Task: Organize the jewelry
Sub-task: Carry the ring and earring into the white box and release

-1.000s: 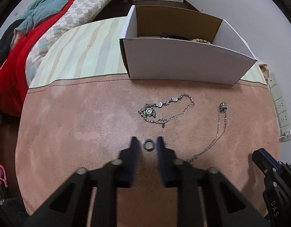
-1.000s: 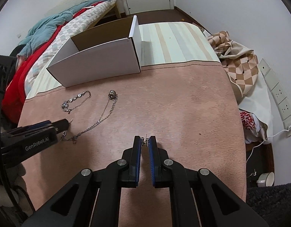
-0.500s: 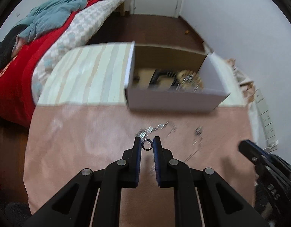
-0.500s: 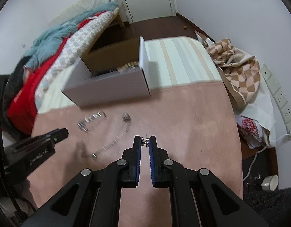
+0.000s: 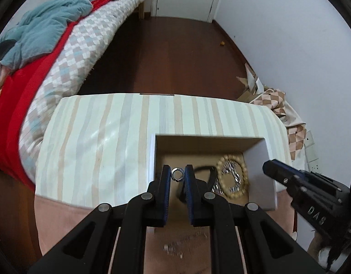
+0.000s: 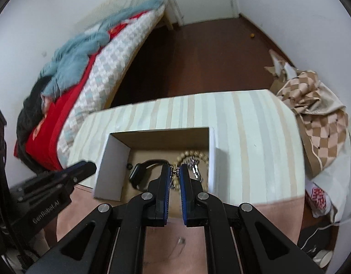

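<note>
My left gripper (image 5: 177, 174) is clamped on a dark ring (image 5: 178, 173), held between the fingertips over the open box (image 5: 260, 159). My right gripper (image 6: 174, 171) is pinched shut on a small metal earring (image 6: 175, 171), also above the box. Inside I see a bead bracelet (image 5: 231, 177), a silver chain (image 6: 193, 167) and a black watch (image 6: 139, 173). The box sits on the striped part of the surface (image 5: 95, 141).
</note>
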`<state>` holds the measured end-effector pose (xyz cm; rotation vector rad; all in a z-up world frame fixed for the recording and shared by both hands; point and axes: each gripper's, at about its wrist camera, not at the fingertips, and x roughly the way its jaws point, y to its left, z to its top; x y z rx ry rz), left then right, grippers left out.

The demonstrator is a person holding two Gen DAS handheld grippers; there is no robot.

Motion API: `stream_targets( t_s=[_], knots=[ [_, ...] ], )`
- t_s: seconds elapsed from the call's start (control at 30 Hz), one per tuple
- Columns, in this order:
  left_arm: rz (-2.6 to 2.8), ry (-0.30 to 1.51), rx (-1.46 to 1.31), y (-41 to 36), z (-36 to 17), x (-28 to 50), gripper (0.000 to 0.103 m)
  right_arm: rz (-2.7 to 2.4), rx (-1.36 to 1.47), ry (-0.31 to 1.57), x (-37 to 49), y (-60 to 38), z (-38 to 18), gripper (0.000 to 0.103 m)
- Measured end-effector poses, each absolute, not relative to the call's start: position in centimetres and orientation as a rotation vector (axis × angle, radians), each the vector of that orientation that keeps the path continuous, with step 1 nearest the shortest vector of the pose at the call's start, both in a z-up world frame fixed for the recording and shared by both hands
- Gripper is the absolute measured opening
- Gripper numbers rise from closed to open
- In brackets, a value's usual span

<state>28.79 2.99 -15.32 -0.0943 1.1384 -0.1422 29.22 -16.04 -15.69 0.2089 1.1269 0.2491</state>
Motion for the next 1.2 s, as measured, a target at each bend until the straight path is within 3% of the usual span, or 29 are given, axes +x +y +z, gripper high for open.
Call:
stream_targets(
  t_s=[0.17,0.23,0.27,0.3,0.37,0.5,0.6,0.73,0.8,0.9,1.2],
  knots=[
    [-0.13,1.208,-0.093,2.7,-16.1,31.2,0.012,0.258,0.162,1.225,32.2,-15.3,-17.6,0.01],
    [-0.121,1.216,-0.097,2.8,-15.9,31.6,0.015,0.252,0.169,1.252,32.6,-15.5,-18.0,0.015],
    [-0.117,1.211,-0.099,2.9,-15.7,31.7,0.027,0.246,0.175,1.254,32.7,-15.7,-18.0,0.029],
    [-0.113,1.204,-0.093,2.9,-15.5,31.8,0.047,0.237,0.184,1.246,32.7,-16.0,-17.9,0.042],
    [-0.103,1.176,-0.076,3.0,-14.8,31.6,0.071,0.234,0.199,1.234,32.4,-16.5,-17.5,0.046],
    [-0.067,1.151,-0.05,3.8,-14.1,31.0,0.076,0.214,0.194,1.206,31.4,-17.1,-16.6,0.046],
    [-0.024,1.136,-0.031,4.7,-14.1,30.0,0.096,0.189,0.177,1.187,30.4,-17.4,-16.1,0.047],
    [0.035,1.118,-0.015,5.5,-14.3,28.3,0.099,0.151,0.125,1.165,28.6,-17.3,-15.7,0.062],
    [0.053,1.098,-0.009,5.7,-14.4,27.3,0.103,0.122,0.082,1.154,27.8,-17.0,-15.7,0.081],
    [0.084,1.069,0.009,5.8,-14.4,25.8,0.103,0.081,0.037,1.152,26.6,-16.6,-15.8,0.1],
    [0.085,1.032,0.002,5.5,-13.2,21.7,0.103,0.023,-0.021,1.1,23.0,-16.0,-14.2,0.101]
  ],
)
